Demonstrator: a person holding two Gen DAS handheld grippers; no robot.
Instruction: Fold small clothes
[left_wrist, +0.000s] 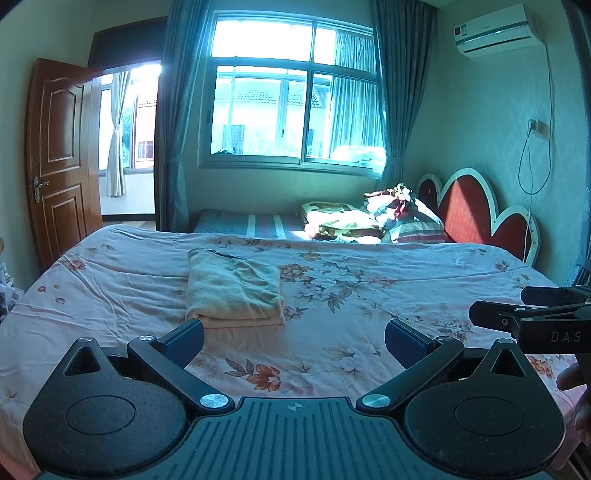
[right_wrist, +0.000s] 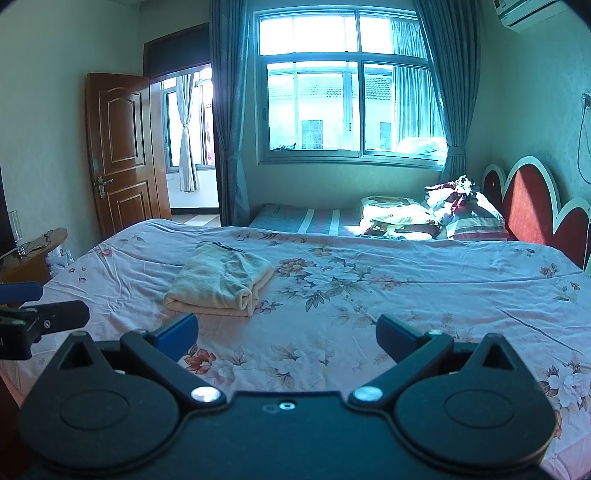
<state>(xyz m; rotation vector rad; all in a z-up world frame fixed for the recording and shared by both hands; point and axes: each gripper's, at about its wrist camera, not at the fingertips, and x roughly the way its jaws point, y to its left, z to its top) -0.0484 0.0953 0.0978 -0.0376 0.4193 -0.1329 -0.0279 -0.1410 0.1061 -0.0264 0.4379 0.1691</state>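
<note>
Hovering low over the bed (left_wrist: 369, 280) with its floral sheet, both tongs spread wide and gripping nothing: left tongs (left_wrist: 294, 338) just short of the folded cream cloth (left_wrist: 232, 291), right tongs (right_wrist: 287, 332) alongside. Cloth (right_wrist: 221, 284) lying flat on the sheet, ahead and to the left, apart from both.

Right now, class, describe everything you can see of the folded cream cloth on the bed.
The folded cream cloth is a thick, terry-looking piece, pale beige with faint darker patches. It is folded into a neat rectangle of several layers, the rounded fold edges facing the cameras. It lies flat on the floral bedsheet, left of the bed's middle. Nothing else touches it: the left claw and the right claw both hang open, short of it.
</note>
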